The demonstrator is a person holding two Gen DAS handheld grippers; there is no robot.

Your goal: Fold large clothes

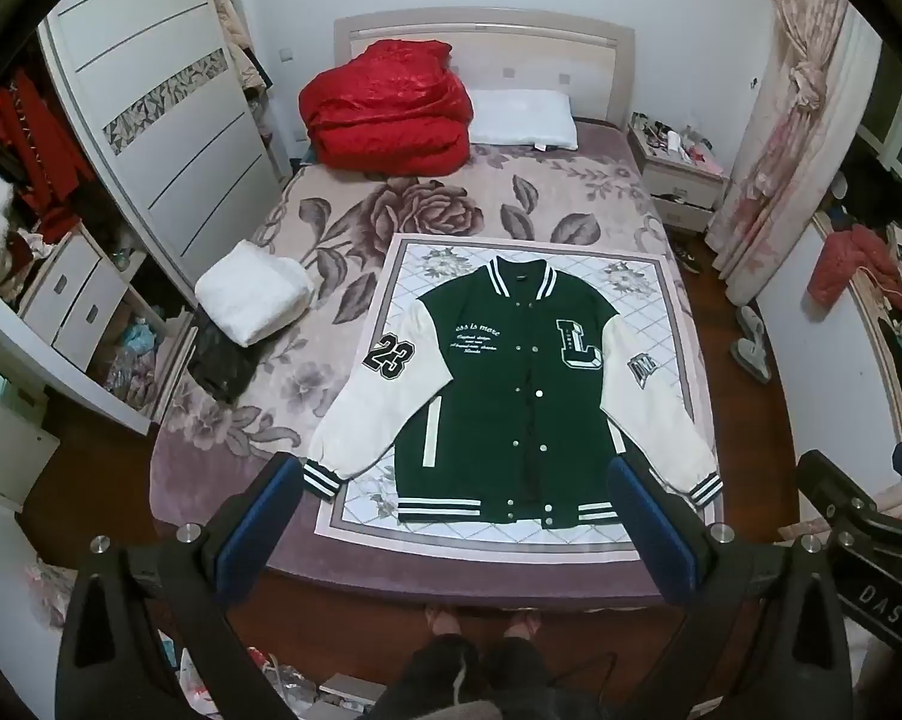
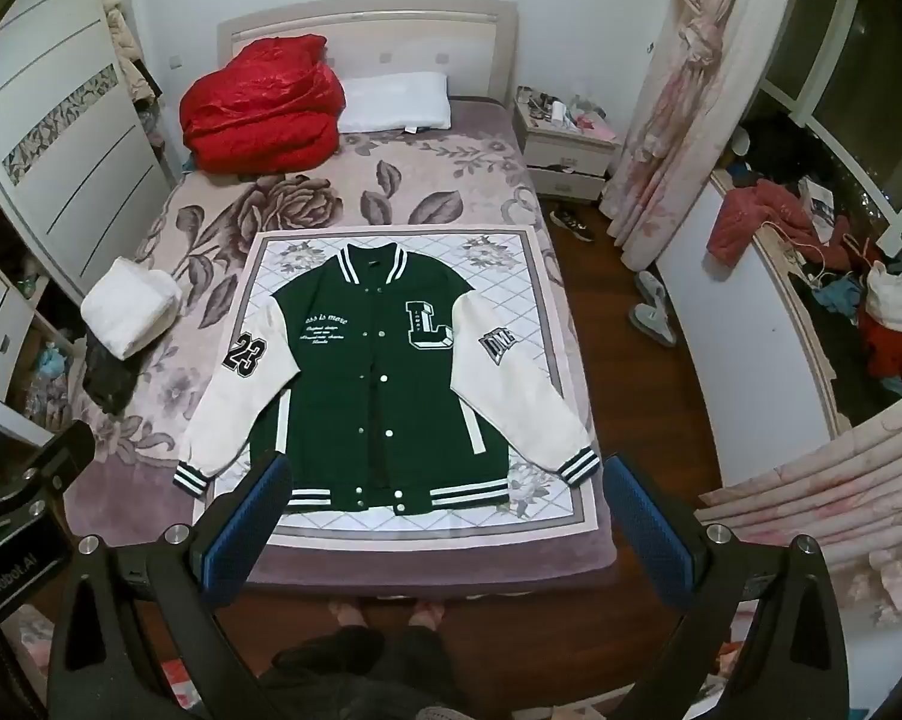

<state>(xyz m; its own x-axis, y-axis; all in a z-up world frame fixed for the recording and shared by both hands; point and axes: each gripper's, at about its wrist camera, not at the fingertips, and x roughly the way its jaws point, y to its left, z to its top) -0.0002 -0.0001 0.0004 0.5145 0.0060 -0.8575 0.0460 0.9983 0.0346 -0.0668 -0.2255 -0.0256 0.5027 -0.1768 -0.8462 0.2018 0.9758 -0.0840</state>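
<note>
Both grippers hover with jaws wide apart and empty above the foot of a bed: the left gripper [image 1: 454, 516] and the right gripper [image 2: 447, 510] each frame the hem of a green-and-cream jacket [image 1: 511, 396] lying just ahead of the fingertips. The jacket lies flat, front up and snapped shut, on a quilted mat [image 1: 649, 282], collar farthest from the jaws, sleeves angled outward and down, striped cuffs nearest the blue pads [image 1: 258, 516]. Nothing is folded yet. A clean first fold likely means each gripper pinching one sleeve near its cuff, taking a single layer, then carrying it across the chest without dragging the body off the mat. Beyond the left jaws' outer side sit a folded white garment [image 1: 252, 300] and, farther off, a red quilt [image 1: 384, 114] by a pillow [image 1: 523, 120].
</note>
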